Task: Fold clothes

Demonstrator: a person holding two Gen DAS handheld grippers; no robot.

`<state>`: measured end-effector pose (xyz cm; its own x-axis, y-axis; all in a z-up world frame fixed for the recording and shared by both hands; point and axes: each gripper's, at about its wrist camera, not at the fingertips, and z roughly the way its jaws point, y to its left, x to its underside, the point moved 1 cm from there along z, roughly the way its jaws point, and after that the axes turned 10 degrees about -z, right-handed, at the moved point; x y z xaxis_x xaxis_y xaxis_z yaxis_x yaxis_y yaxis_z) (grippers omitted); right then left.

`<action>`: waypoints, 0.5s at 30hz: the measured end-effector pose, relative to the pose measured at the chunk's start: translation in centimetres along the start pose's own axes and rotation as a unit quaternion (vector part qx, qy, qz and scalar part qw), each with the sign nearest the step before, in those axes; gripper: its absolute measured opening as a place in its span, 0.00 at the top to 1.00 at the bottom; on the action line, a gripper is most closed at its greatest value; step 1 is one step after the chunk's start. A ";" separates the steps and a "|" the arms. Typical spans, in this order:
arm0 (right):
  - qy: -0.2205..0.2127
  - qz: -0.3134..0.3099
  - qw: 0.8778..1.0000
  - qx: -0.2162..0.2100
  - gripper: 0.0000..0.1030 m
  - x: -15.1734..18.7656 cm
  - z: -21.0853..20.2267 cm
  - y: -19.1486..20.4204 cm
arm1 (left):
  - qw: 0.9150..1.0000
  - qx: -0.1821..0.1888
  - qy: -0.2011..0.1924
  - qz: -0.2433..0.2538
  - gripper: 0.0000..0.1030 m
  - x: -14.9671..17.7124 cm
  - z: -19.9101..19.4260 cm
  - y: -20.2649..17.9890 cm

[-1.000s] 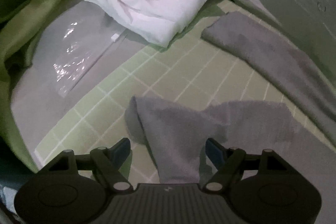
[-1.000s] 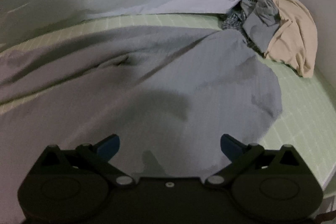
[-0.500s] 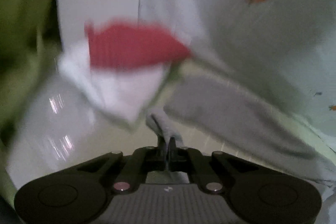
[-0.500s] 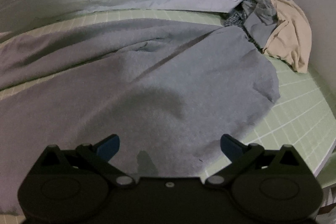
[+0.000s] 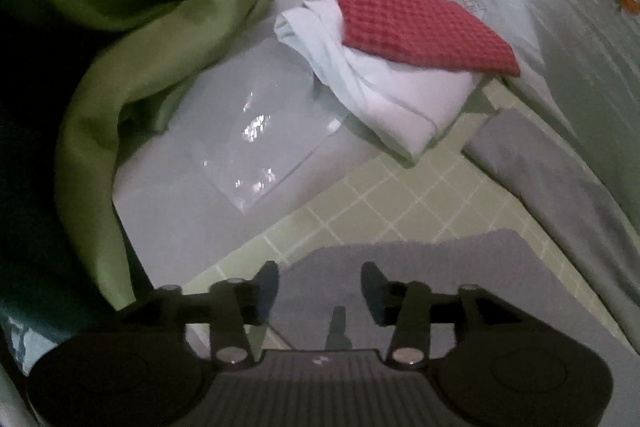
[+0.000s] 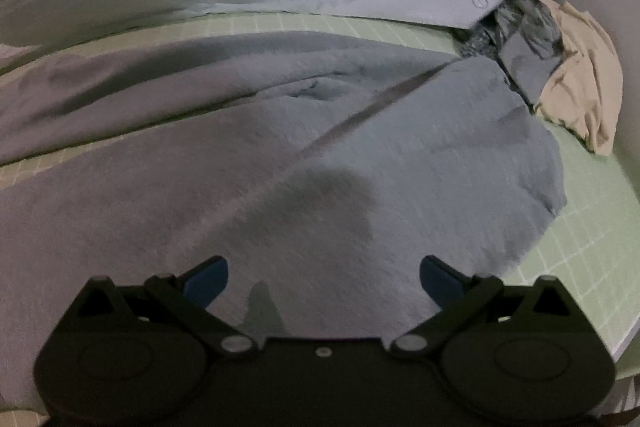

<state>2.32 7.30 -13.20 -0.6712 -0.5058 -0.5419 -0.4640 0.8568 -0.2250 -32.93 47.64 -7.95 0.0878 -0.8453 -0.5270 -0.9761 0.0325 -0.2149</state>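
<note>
Grey fleece garment (image 5: 420,267) lies flat on the green checked mat (image 5: 384,195); above it the left gripper (image 5: 320,287), jaws opening and empty, frees a laid fold (finished stack (image 5: 392,67) beyond), while the right gripper (image 6: 324,275), spread wide, hovers ready.

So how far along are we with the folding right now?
Done: a red waffle cloth sits on a folded white garment at the back of the green grid mat. In hand: the grey garment, spread out with one part laid flat below the opening left gripper; the right gripper is open above it. Left: finishing it, then the crumpled pile with the beige piece.
</note>
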 end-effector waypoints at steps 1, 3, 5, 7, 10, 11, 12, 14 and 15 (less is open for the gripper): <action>0.000 -0.003 1.000 0.000 0.00 -0.1 0.0 0.1 | 1.000 0.002 -0.002 0.011 0.48 -0.4 0.2 -0.3; 0.005 -0.004 1.000 0.002 0.00 -0.1 0.1 0.4 | 0.999 0.019 0.004 0.042 0.35 -0.9 1.1 -1.3; 0.012 -0.004 1.000 0.005 0.00 -0.1 0.2 0.7 | 0.997 0.035 0.015 0.073 0.31 -1.3 2.5 -2.4; 0.017 0.000 1.000 0.008 0.00 -0.1 0.3 0.9 | 0.993 0.047 0.030 0.101 0.30 -1.3 3.7 -3.9; 0.018 0.010 1.000 0.017 0.00 -0.3 0.2 0.9 | 0.986 0.081 0.061 0.133 0.28 -0.9 5.6 -5.9; 0.017 0.013 1.000 0.020 0.00 -0.4 0.2 1.0 | 0.984 0.089 0.068 0.139 0.28 -0.7 6.0 -6.4; 0.018 0.018 0.999 0.024 0.00 -0.5 0.2 1.0 | 0.982 0.097 0.074 0.146 0.28 -0.5 6.4 -6.8; 0.021 0.030 0.999 0.032 0.00 -0.5 0.1 0.9 | 0.977 0.099 0.072 0.172 0.28 -0.1 6.9 -7.9; 0.022 0.038 0.998 0.036 0.00 -0.5 0.1 0.8 | 0.975 0.100 0.071 0.187 0.28 0.0 7.1 -8.5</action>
<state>2.39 8.26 -13.18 -0.7288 -0.4418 -0.5232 -0.3692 0.8970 -0.2431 -23.21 51.14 -12.01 -0.3093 -0.8191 -0.4832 -0.8752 0.4439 -0.1923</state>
